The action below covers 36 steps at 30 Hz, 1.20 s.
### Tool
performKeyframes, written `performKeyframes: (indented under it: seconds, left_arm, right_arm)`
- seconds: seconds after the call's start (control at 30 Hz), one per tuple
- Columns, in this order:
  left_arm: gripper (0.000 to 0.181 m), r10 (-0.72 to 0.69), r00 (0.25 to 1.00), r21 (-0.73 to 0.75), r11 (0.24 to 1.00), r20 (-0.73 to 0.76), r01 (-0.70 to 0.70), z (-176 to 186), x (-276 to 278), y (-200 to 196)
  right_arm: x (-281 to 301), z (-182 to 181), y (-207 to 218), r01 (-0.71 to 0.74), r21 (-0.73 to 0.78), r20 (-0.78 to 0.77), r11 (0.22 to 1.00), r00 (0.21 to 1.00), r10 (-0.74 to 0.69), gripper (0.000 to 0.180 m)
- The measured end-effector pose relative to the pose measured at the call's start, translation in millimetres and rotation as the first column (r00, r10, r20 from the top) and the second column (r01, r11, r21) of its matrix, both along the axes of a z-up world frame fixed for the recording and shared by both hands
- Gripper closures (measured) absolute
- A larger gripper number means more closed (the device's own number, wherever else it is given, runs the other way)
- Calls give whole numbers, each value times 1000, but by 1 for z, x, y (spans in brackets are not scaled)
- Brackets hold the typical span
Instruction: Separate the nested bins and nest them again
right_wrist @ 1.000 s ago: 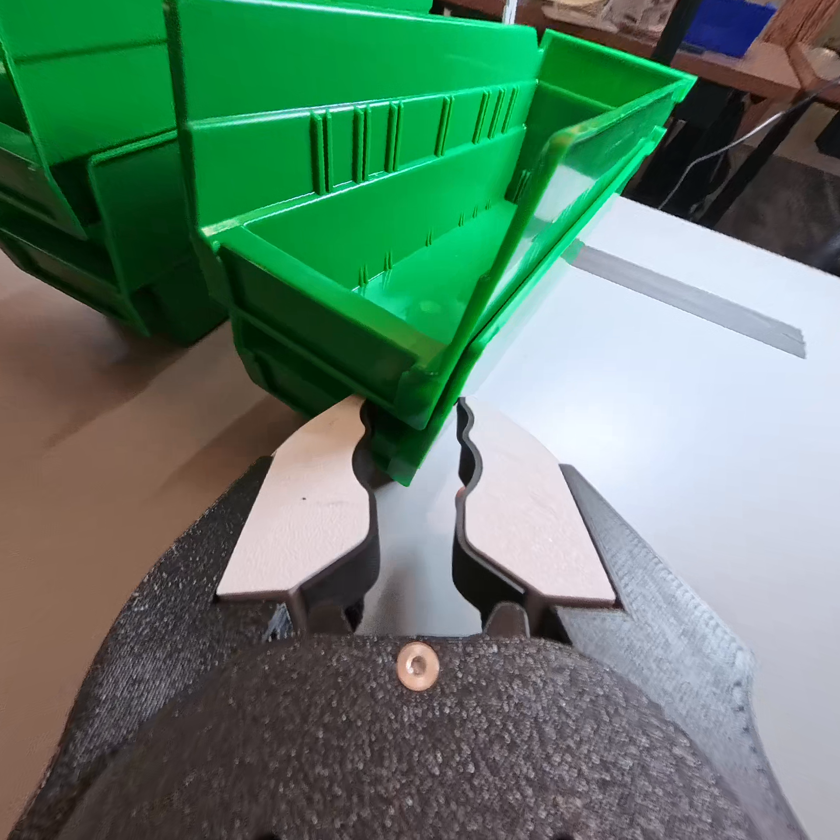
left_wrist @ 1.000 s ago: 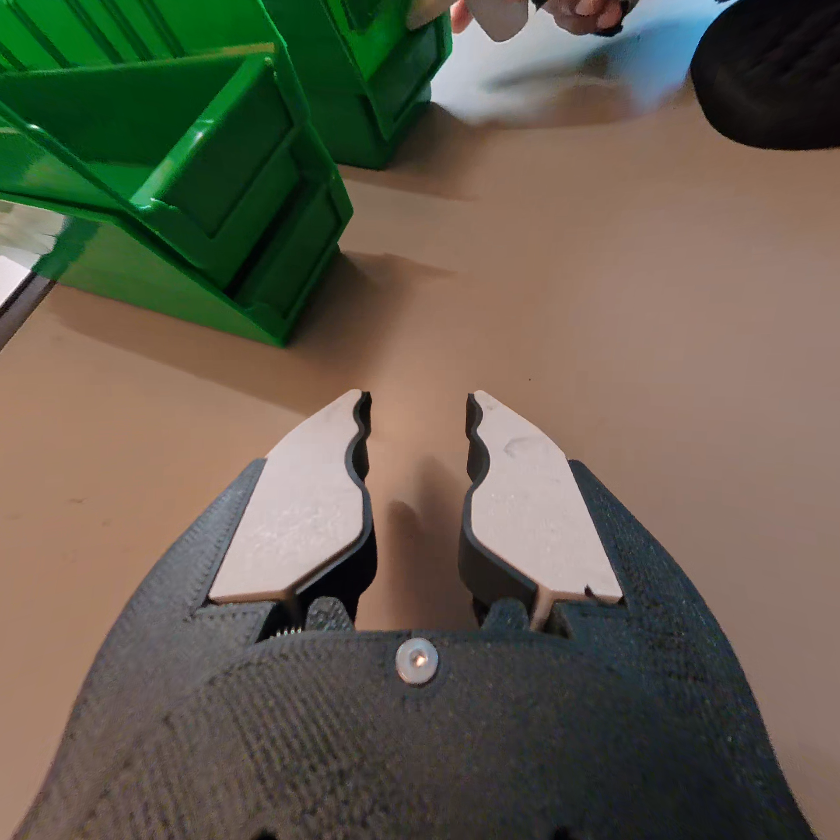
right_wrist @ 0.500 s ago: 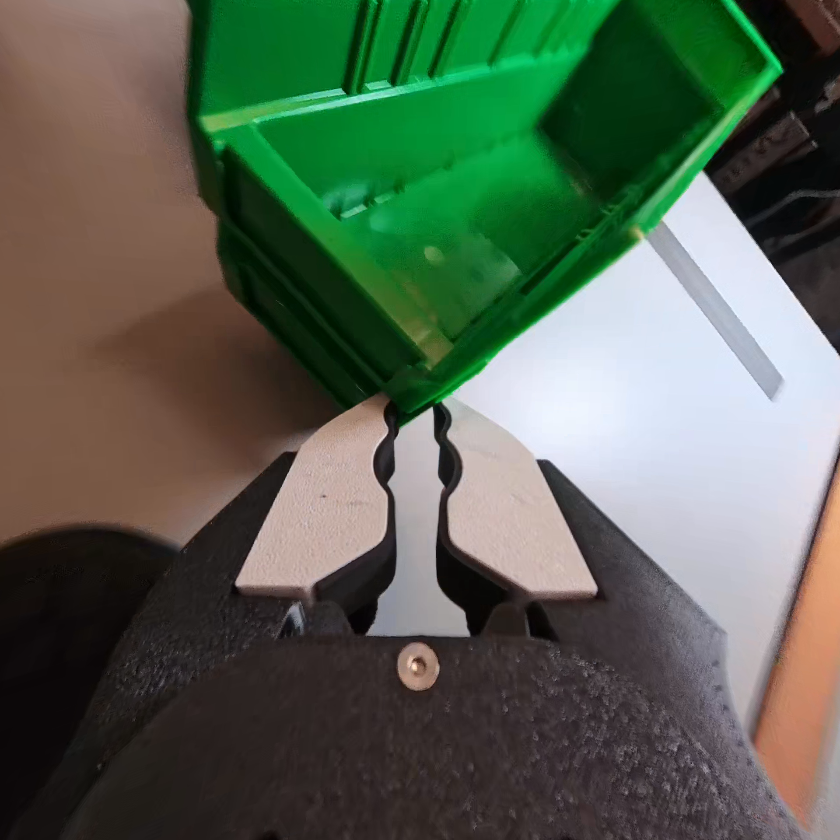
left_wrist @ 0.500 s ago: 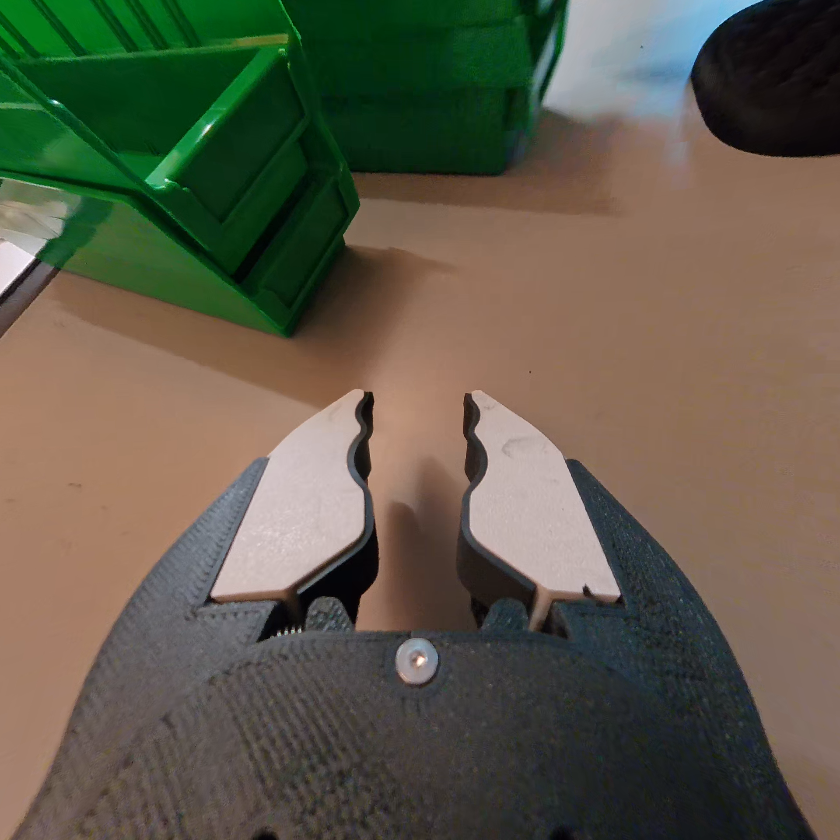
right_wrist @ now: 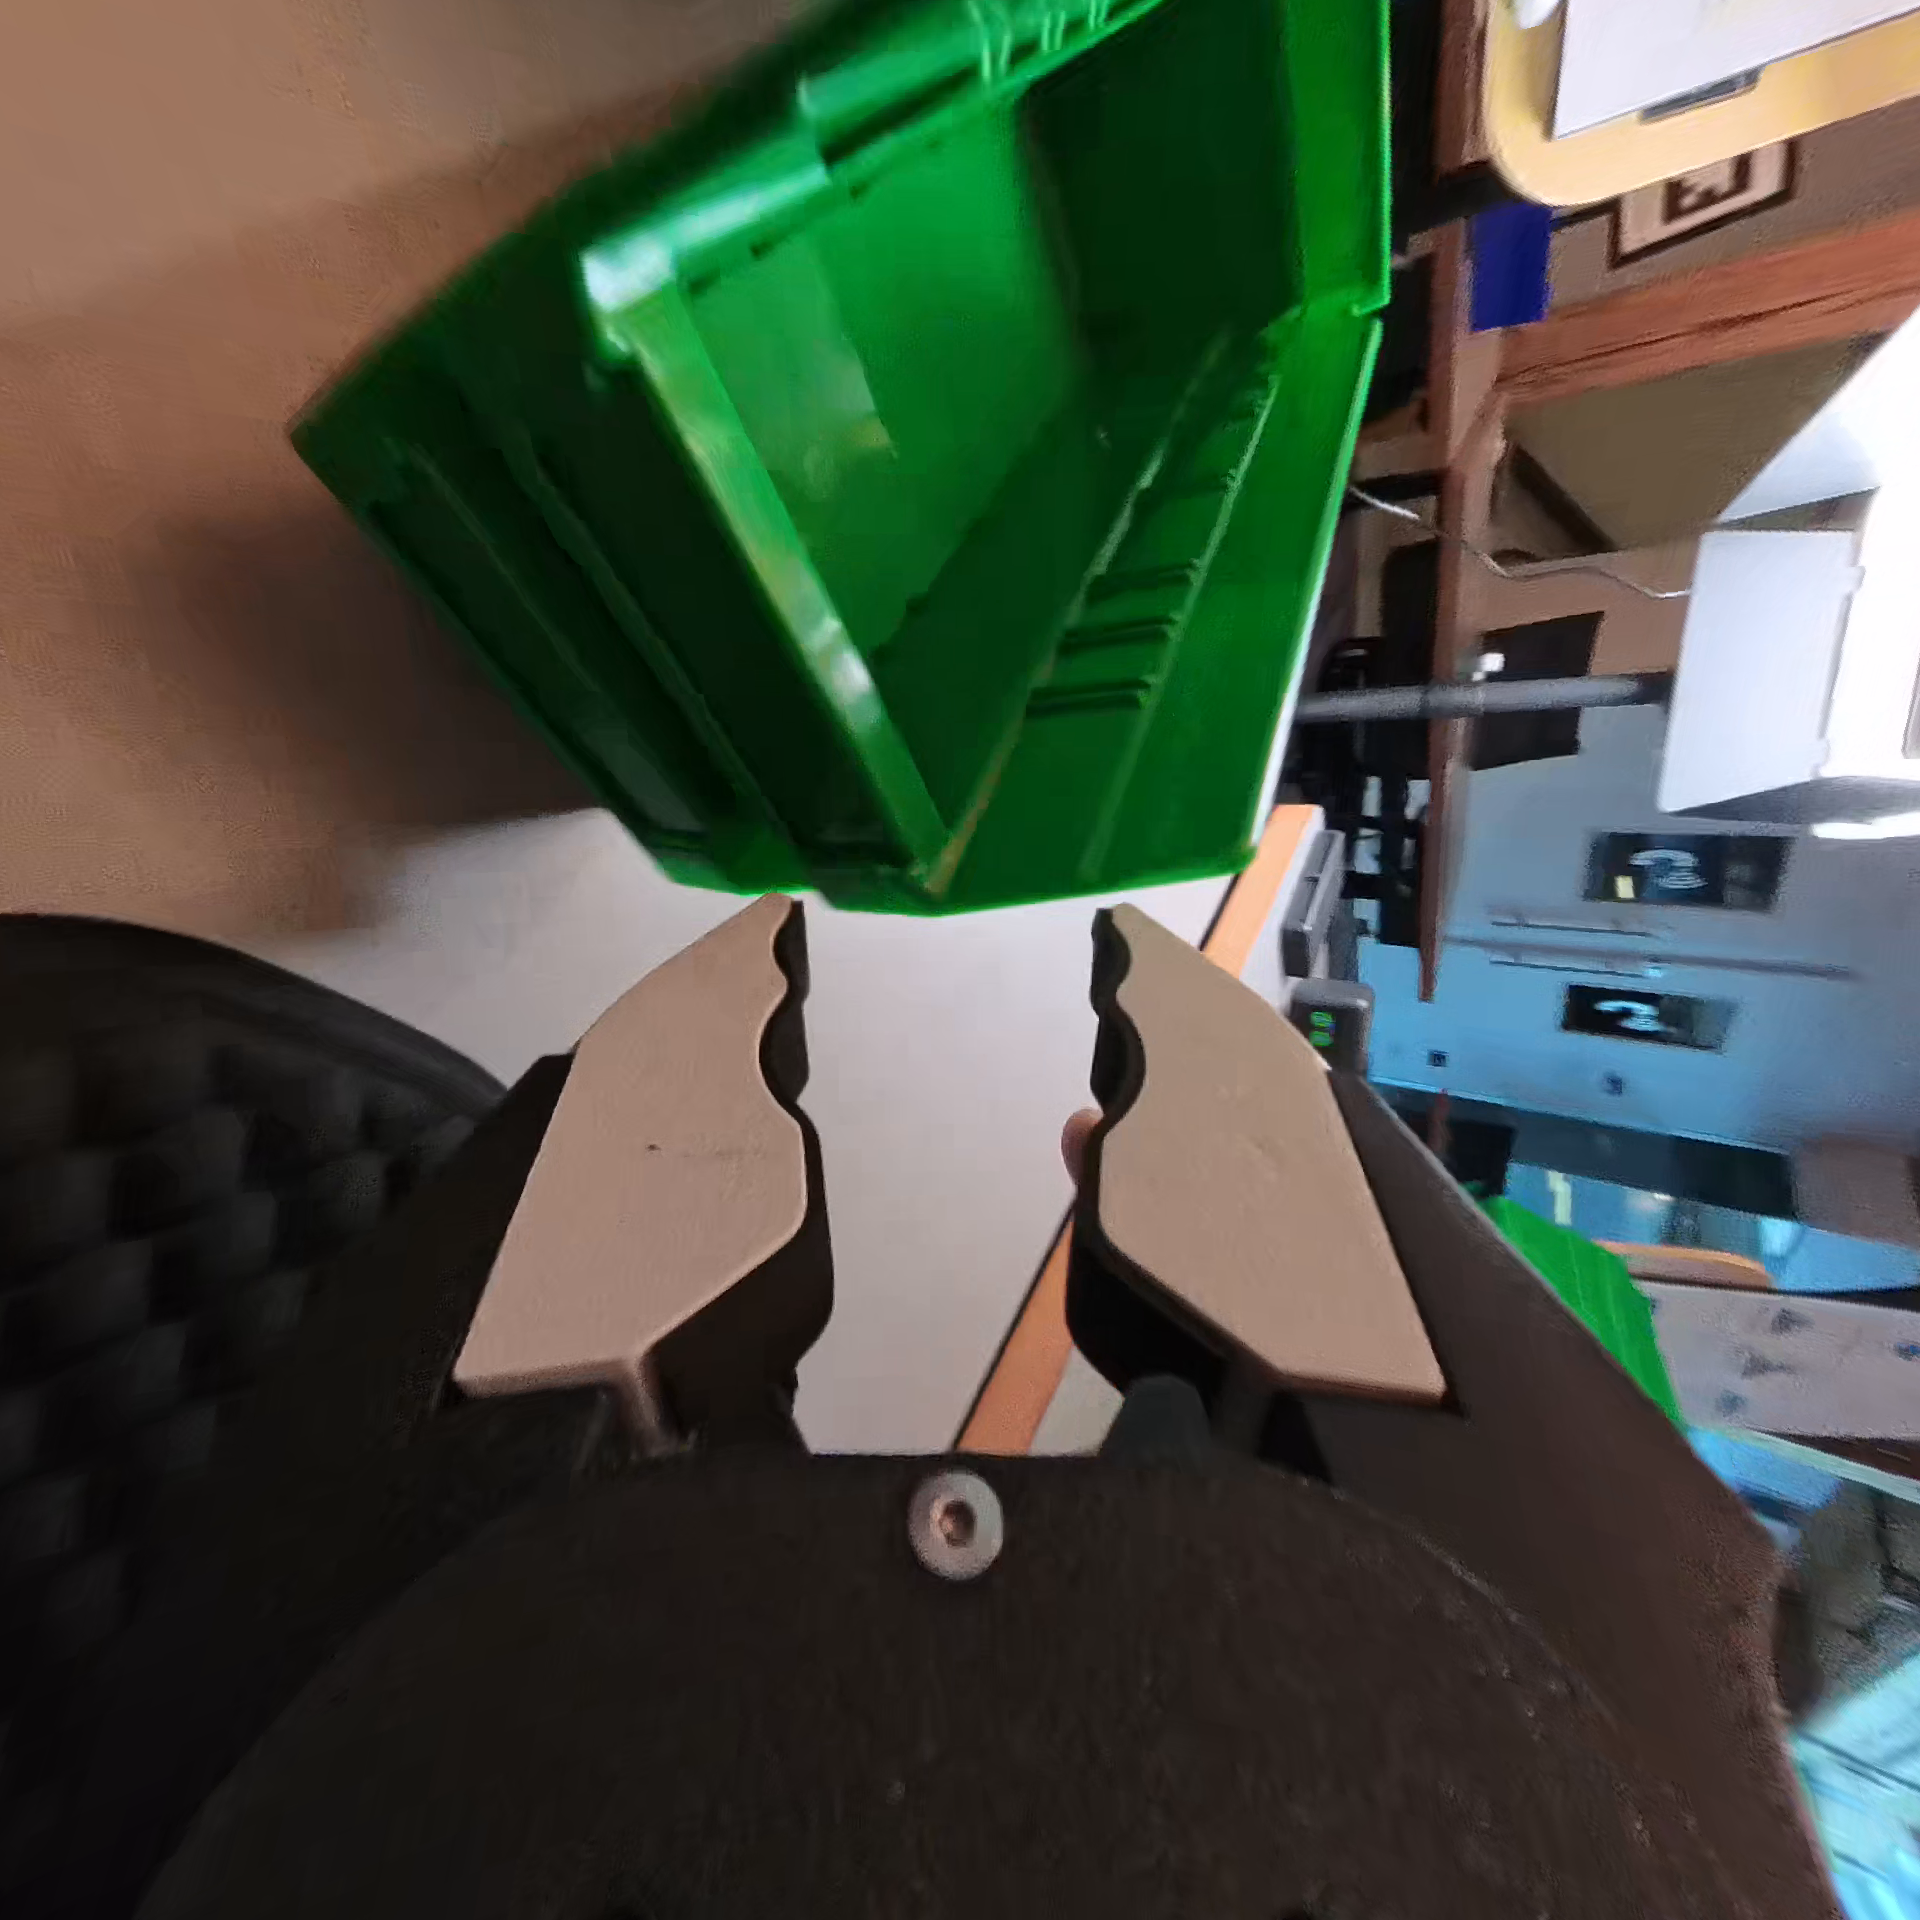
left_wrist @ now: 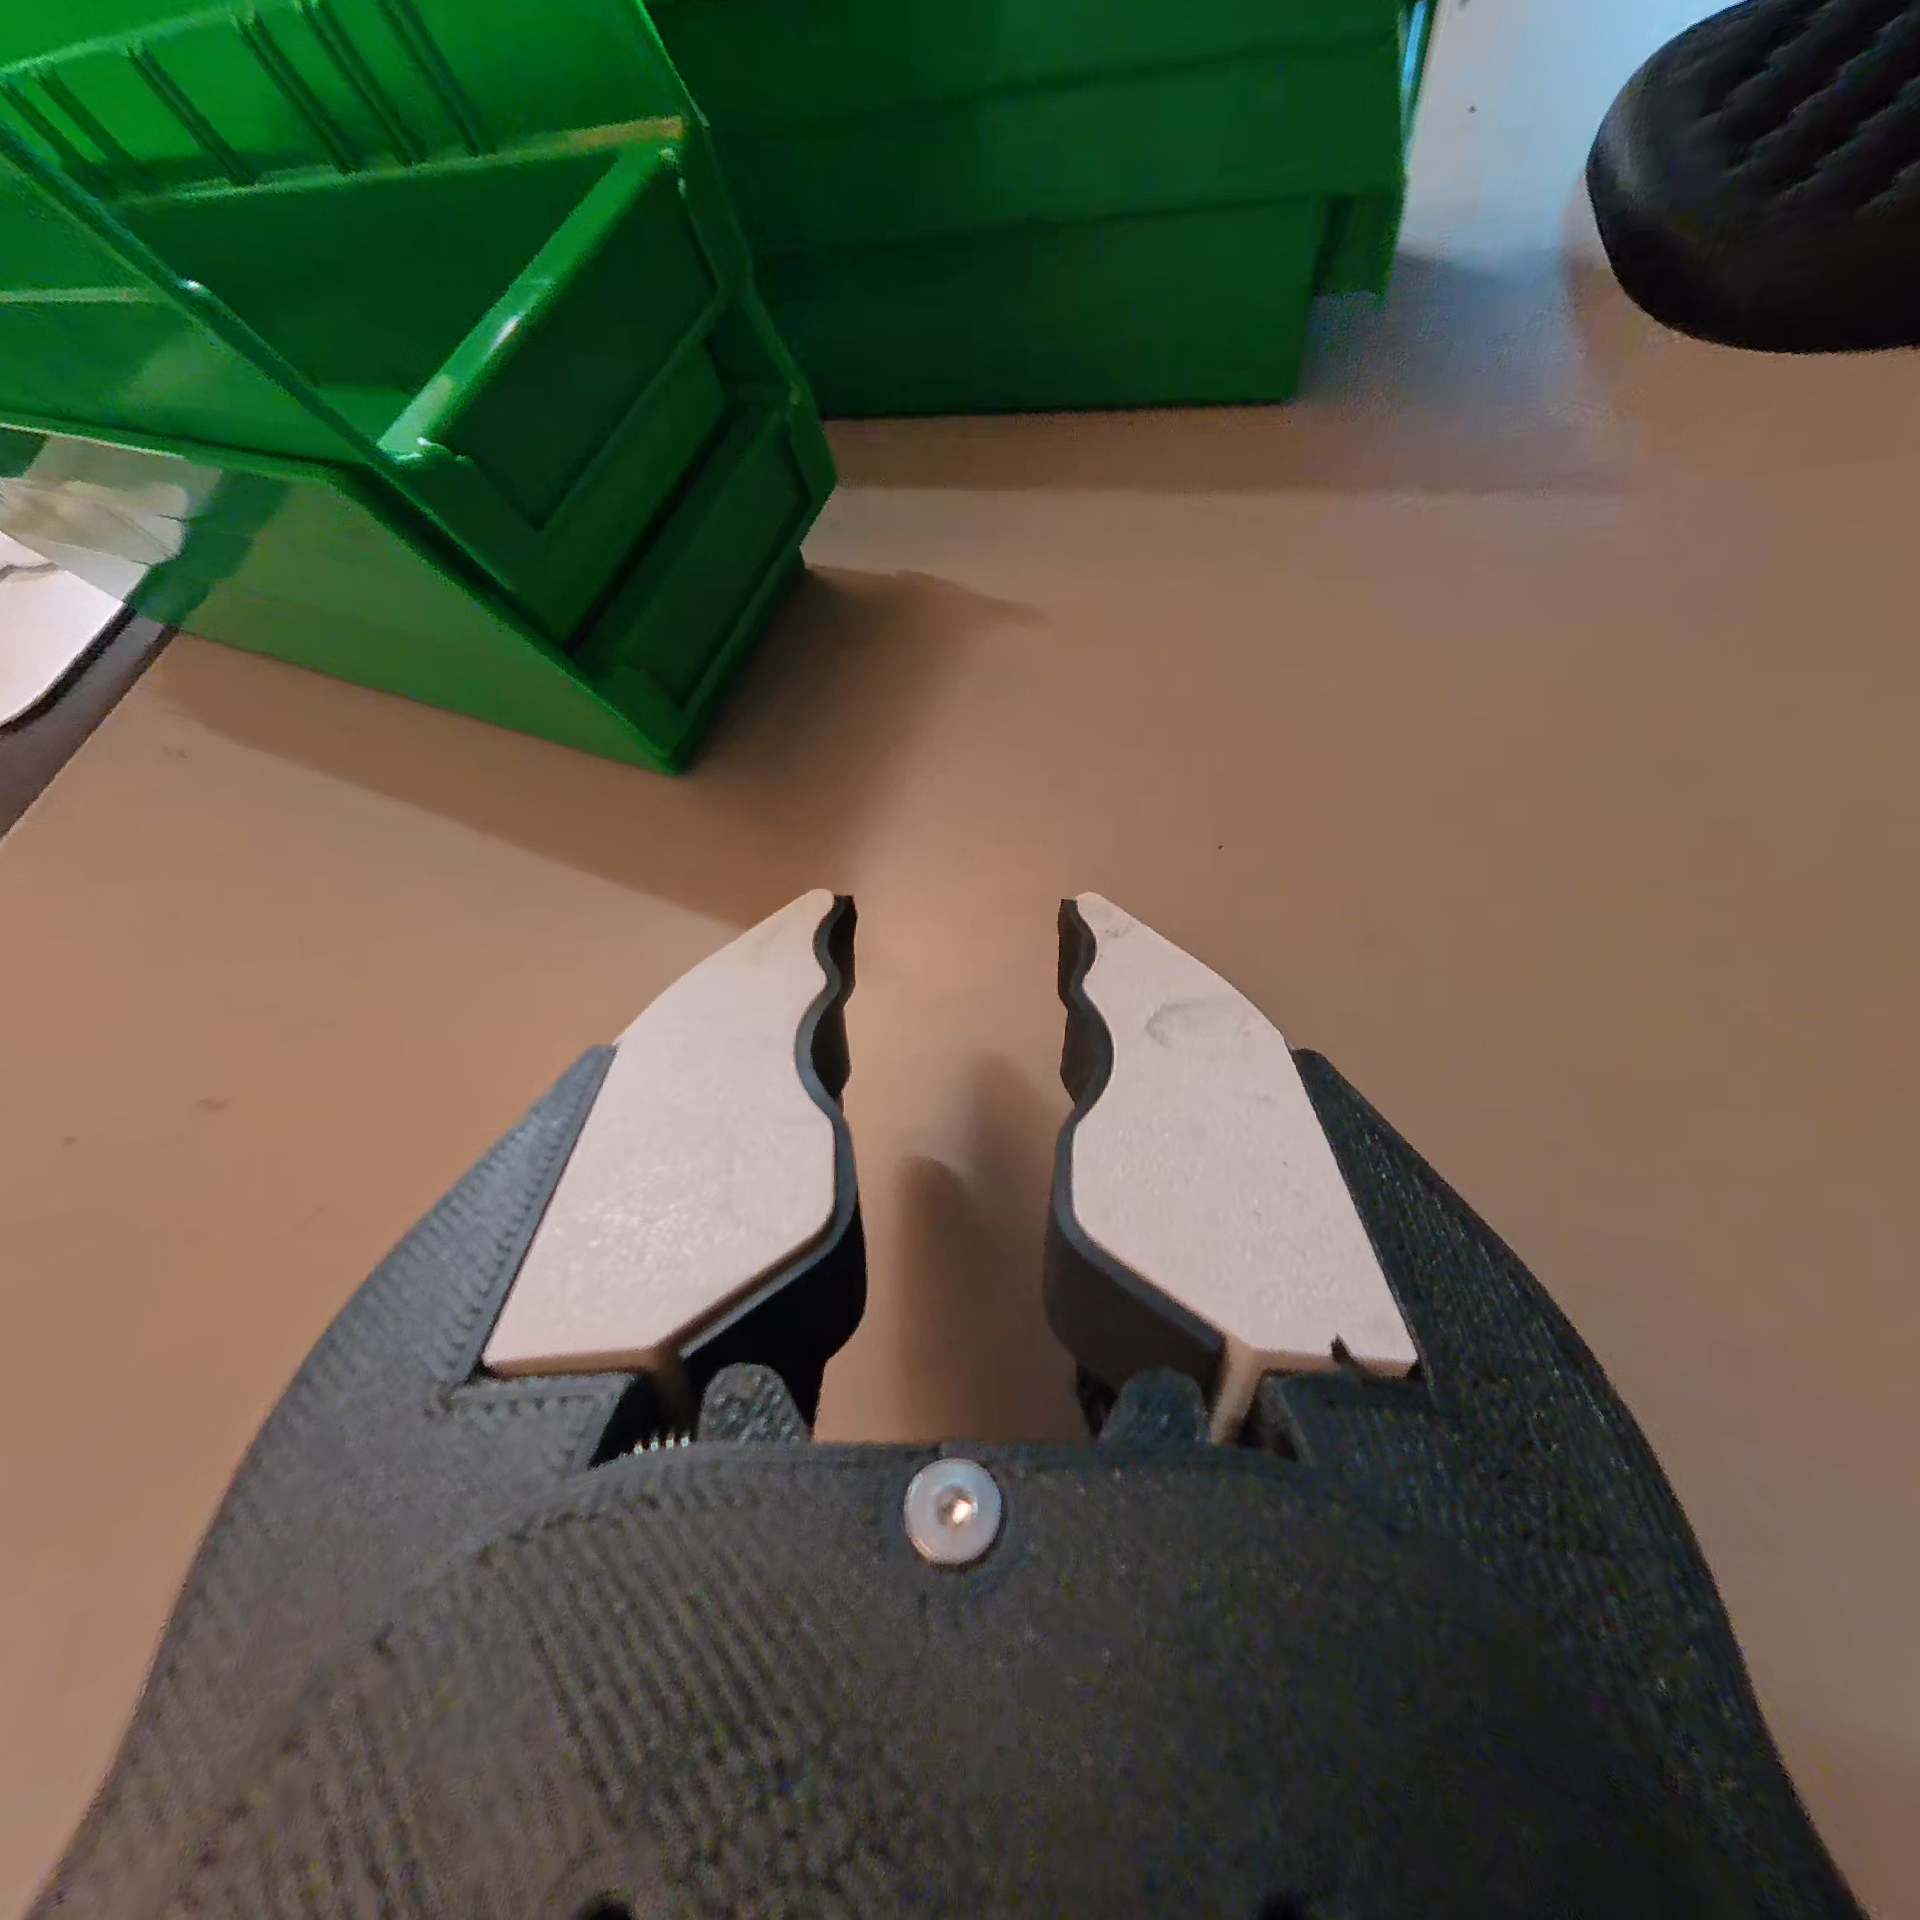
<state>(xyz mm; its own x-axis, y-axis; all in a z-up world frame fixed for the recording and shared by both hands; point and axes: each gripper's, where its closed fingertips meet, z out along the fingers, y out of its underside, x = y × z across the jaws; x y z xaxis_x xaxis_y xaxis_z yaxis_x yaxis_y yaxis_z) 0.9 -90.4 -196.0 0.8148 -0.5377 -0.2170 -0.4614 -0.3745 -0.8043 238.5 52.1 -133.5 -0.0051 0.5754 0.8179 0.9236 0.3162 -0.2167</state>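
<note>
A stack of nested green bins [left_wrist: 436, 416] stands at the upper left on the brown tabletop [left_wrist: 1351, 727]. A second green nested stack [left_wrist: 1039, 208] stands right behind it. My left gripper [left_wrist: 956, 914] is open and empty, low over the table, short of the near stack. In the right wrist view, which is rolled sideways, my right gripper [right_wrist: 945, 935] is open. Its fingertips [right_wrist: 758, 956] sit just at the near corner of the second stack [right_wrist: 883, 520], with nothing between the jaws. The right gripper's black body [left_wrist: 1766, 177] shows at the top right of the left view.
The brown mat meets a white table surface [right_wrist: 935, 1143] with an orange edge [right_wrist: 1018, 1351]. Wooden shelves and cardboard boxes [right_wrist: 1662, 364] stand beyond the table. The left gripper's black body [right_wrist: 156, 1195] shows at the right view's left edge. A white sheet [left_wrist: 52, 623] lies at the far left. The grippers' ends are close to 30 cm from one another.
My right gripper carried the second stack over next to the first while rolling sideways, then its jaws opened off the bin's corner. My left gripper stayed put and open.
</note>
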Motion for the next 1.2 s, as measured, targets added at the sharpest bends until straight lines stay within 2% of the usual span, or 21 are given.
performKeyframes:
  seconds: [0.07, 0.13, 0.23, 0.37, 0.5, 0.63, 0.67, 0.8, 1.0, 1.2]
  left_arm:
    - [143, 7, 1000, 0, 1000, 6, -7, 1, -3, 0]
    - [143, 10, 1000, -4, 1000, 8, -10, 0, -5, 0]
    - [144, 4, 1000, -15, 1000, 11, -4, -2, -5, 1]
    - [143, -11, 1000, -22, 1000, -9, 11, -5, -1, 0]
    - [144, -10, 1000, -21, 1000, -18, 9, -6, -4, -2]
    - [145, -4, 1000, -37, 999, -8, 4, -8, -7, -2]
    - [145, -6, 1000, -41, 999, -9, 6, -9, -8, -2]
    - [145, -17, 1000, -42, 999, -19, 16, -10, -7, -3]
    - [146, -22, 999, -38, 999, -24, 21, -10, -7, -4]
    - [146, -20, 999, -39, 999, -29, 19, -11, -8, -4]
  right_arm:
    - [-3, 2, -5, 7, -69, -45, 998, 999, -10, 126]
    - [-7, 12, -13, -29, -51, -61, 998, 998, 26, 124]
    - [-28, 11, -37, -195, -65, -43, 979, 980, 193, 114]
    - [-43, -23, -28, -280, -73, 148, 957, 946, 288, 94]
    - [-50, -54, -3, -324, -102, 330, 941, 881, 339, 89]
    - [-53, -65, 10, -353, -138, 429, 925, 821, 378, 100]
    - [-54, -64, 11, -359, -146, 433, 922, 815, 385, 107]
    - [-56, -64, 15, -334, -177, 440, 926, 815, 378, 110]
    - [-60, -62, 13, -283, -182, 398, 942, 855, 333, 111]
    - [-68, -44, 9, -244, -183, 300, 952, 909, 290, 113]
